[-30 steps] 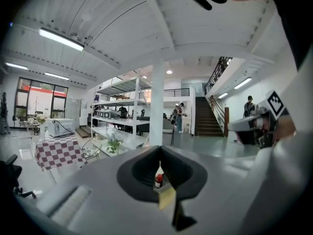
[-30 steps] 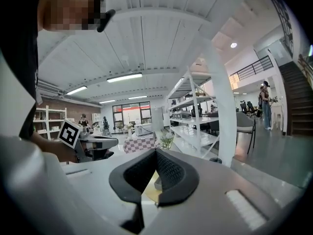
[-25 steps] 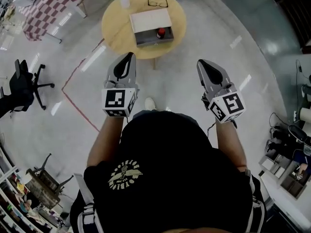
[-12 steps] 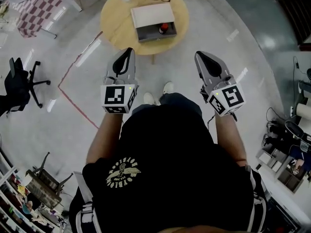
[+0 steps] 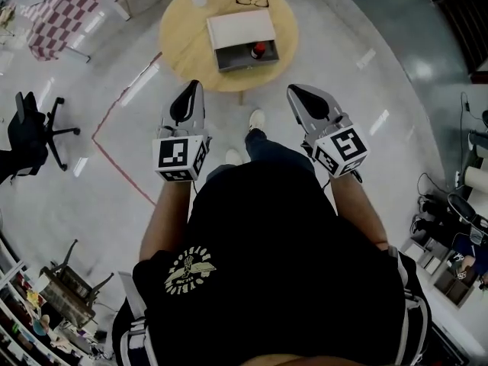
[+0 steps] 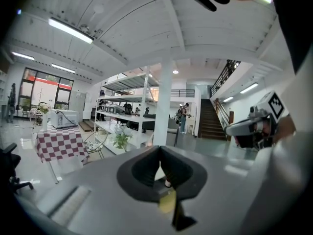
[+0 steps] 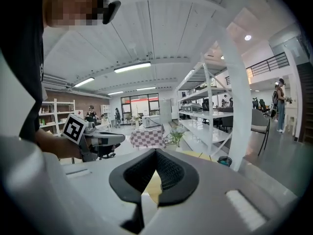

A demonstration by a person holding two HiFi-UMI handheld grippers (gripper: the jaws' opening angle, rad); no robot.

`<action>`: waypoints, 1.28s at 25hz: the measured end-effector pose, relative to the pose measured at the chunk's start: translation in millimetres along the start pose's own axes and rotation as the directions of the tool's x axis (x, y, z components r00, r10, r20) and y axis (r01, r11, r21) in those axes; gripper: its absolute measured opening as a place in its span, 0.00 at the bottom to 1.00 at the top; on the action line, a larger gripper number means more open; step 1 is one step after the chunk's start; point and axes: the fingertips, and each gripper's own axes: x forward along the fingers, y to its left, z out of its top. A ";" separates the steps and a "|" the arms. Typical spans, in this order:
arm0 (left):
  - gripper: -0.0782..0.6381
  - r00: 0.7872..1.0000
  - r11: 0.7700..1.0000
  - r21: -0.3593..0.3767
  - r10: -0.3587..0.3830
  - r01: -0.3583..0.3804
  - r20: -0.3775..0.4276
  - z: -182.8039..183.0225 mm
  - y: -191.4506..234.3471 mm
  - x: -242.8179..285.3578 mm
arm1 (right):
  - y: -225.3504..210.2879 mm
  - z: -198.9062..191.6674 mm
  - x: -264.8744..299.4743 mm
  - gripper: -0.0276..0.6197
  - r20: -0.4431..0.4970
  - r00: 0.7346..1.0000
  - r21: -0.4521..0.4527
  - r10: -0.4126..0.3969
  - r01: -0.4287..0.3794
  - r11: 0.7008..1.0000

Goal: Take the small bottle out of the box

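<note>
Head view: left claw [image 5: 191,90] and right claw [image 5: 296,92] both closed — empty, well short of the box [image 5: 241,30].

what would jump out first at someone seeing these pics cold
Two grey grippers with black-and-white marker cubes, the left gripper and the right gripper, stick out ahead of a person in a black shirt, both shut and empty. Beyond them, at the top of the head view, a round wooden table carries an open box with a small bottle, red-capped, inside.
</note>
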 end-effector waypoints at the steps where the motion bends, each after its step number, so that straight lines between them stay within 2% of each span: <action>1: 0.11 1.000 1.000 -0.003 0.008 -0.008 -0.006 -1.4 0.7 4.7 | -5.2 -1.0 4.2 0.05 -0.004 1.000 0.001 0.008 -0.008 1.000; 9: 0.11 0.999 0.999 0.005 0.033 -0.033 -0.031 -0.7 -0.2 33.8 | -38.1 2.2 29.9 0.05 -0.010 0.999 -0.011 0.041 -0.041 0.999; 18: 0.11 0.996 0.999 -0.021 0.030 -0.032 -0.087 -10.3 -11.1 84.1 | -75.3 -13.4 59.1 0.05 -0.091 0.994 -0.059 0.067 -0.072 0.996; 21: 0.11 0.992 0.999 -0.027 0.018 -0.022 -0.124 -17.2 -26.5 102.5 | -100.2 -30.8 61.0 0.05 -0.131 0.989 -0.036 0.075 -0.080 0.996; 23: 0.11 0.991 1.000 -0.012 0.022 -0.024 -0.136 -20.8 -21.2 115.3 | -113.5 -34.3 75.5 0.05 -0.141 0.987 -0.025 0.071 -0.075 0.997; 27: 0.11 0.990 0.999 -0.019 0.028 -0.031 -0.138 -31.4 -7.3 131.8 | -122.6 -38.4 98.6 0.05 -0.152 0.987 -0.014 0.060 -0.062 0.998; 32: 0.11 0.986 1.000 -0.012 0.020 -0.023 -0.168 -34.4 -13.4 157.9 | -138.1 -49.7 107.7 0.05 -0.189 0.980 -0.014 0.066 -0.070 0.997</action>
